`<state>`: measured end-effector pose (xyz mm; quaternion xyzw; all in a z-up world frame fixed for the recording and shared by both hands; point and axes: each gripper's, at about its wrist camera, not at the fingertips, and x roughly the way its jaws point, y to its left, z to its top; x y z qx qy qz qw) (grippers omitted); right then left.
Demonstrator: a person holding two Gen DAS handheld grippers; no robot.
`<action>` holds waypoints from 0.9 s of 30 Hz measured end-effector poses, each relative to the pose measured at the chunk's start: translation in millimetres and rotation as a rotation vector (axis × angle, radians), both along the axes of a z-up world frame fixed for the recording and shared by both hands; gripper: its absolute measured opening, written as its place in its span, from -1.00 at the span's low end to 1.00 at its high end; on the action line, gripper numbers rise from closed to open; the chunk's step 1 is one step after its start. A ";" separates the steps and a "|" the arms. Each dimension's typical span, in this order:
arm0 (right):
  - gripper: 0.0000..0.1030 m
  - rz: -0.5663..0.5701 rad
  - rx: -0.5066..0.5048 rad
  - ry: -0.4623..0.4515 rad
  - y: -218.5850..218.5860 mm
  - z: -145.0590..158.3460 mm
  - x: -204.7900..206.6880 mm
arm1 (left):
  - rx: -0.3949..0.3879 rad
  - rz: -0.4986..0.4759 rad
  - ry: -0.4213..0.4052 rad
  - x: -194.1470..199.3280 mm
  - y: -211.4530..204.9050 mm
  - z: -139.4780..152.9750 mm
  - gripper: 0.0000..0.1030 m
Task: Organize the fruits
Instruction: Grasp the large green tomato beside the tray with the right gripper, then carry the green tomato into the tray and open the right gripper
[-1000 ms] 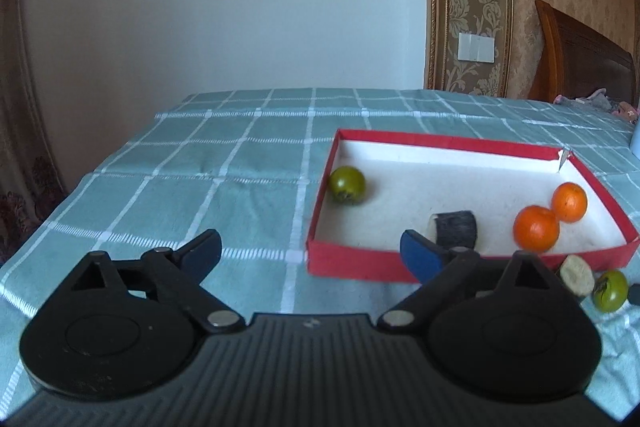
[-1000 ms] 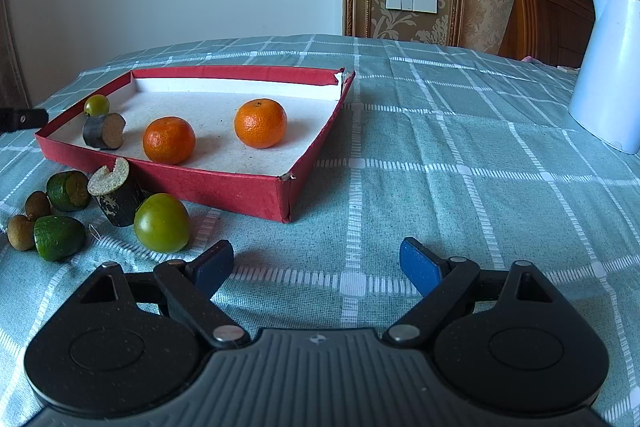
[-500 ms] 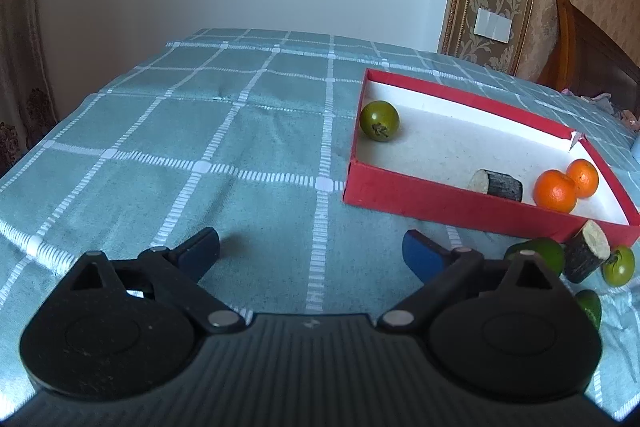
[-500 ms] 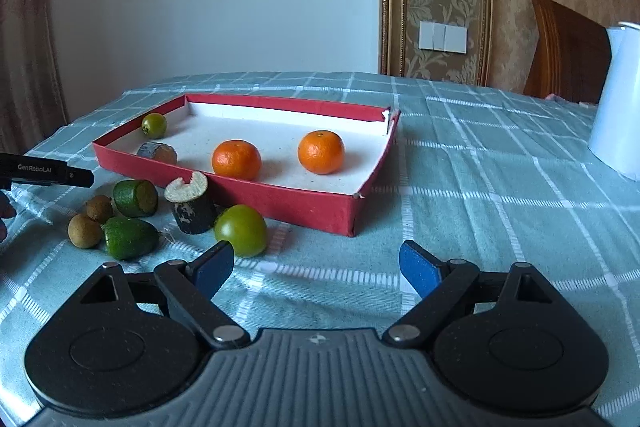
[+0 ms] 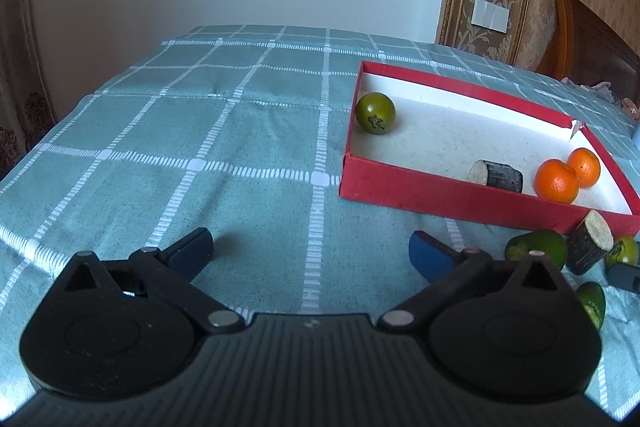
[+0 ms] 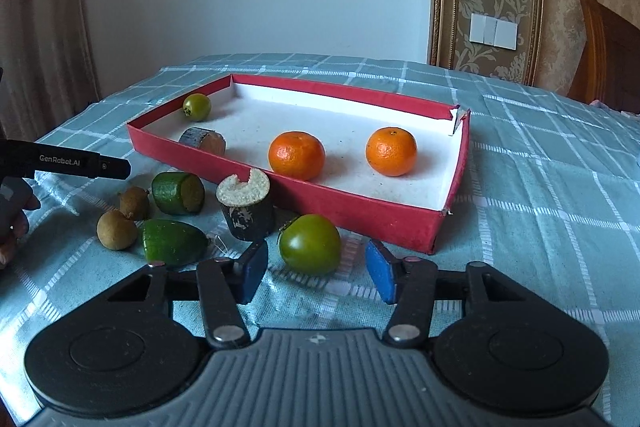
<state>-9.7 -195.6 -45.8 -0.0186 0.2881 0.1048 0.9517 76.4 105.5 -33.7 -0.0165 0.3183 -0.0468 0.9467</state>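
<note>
A red box (image 6: 360,215) with a white floor holds two oranges (image 6: 297,155) (image 6: 391,151), a small green tomato (image 6: 197,105) and a dark cut piece (image 6: 202,141). In front of it on the checked cloth lie a larger green tomato (image 6: 310,245), a dark stub (image 6: 247,211), two green cut pieces (image 6: 178,193) and two small brown fruits (image 6: 117,229). My right gripper (image 6: 317,277) is closing, and the larger tomato sits just ahead between its fingertips, untouched. My left gripper (image 5: 310,249) is opening wide over bare cloth, left of the box (image 5: 440,187).
The left gripper's black finger (image 6: 64,163) and a hand (image 6: 12,227) reach in from the left beside the loose fruit. The table's far edge (image 5: 256,27) meets a white wall. A wooden headboard (image 6: 608,55) stands at the right.
My right gripper's jaws have narrowed, and it has swung toward the larger green tomato, which now lies between the fingertips. My left gripper pulled back out of the box and sits left of it.
</note>
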 end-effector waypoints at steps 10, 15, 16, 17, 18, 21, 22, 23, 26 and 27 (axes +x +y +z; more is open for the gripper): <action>-0.35 -0.026 0.039 0.000 -2.9 -0.7 6.6 | 0.035 0.000 0.008 1.4 -4.1 -1.2 1.00; -0.35 -0.041 0.047 -0.018 -8.3 2.3 -0.5 | 0.034 0.000 0.008 1.4 -3.6 -1.1 1.00; -0.35 -0.043 0.050 -0.024 -9.8 4.0 -2.0 | 0.036 0.000 0.008 1.3 -3.6 -1.1 1.00; -0.35 -0.047 0.053 -0.032 -11.5 6.1 -3.4 | 0.035 0.000 0.008 1.3 -3.6 -1.1 1.00; -0.35 -0.051 0.054 -0.040 -12.9 8.4 -4.5 | 0.036 0.000 0.008 1.3 -3.5 -1.1 1.00; -0.35 -0.063 0.063 -0.068 -18.0 17.9 -4.7 | 0.034 0.000 0.008 1.2 -2.9 -1.2 1.00; -0.35 -0.066 0.064 -0.076 -19.6 21.0 -3.5 | 0.035 0.000 0.008 1.2 -3.3 -1.2 1.00; -0.35 -0.072 0.067 -0.084 -21.3 24.3 -1.4 | 0.036 0.000 0.008 1.2 -3.4 -1.2 1.00; -0.35 -0.075 0.062 -0.097 -23.9 32.1 10.2 | 0.035 0.000 0.008 1.1 -3.3 -1.2 1.00; -0.35 -0.076 0.061 -0.098 -23.9 34.0 14.9 | 0.035 0.000 0.008 1.1 -3.3 -1.1 1.00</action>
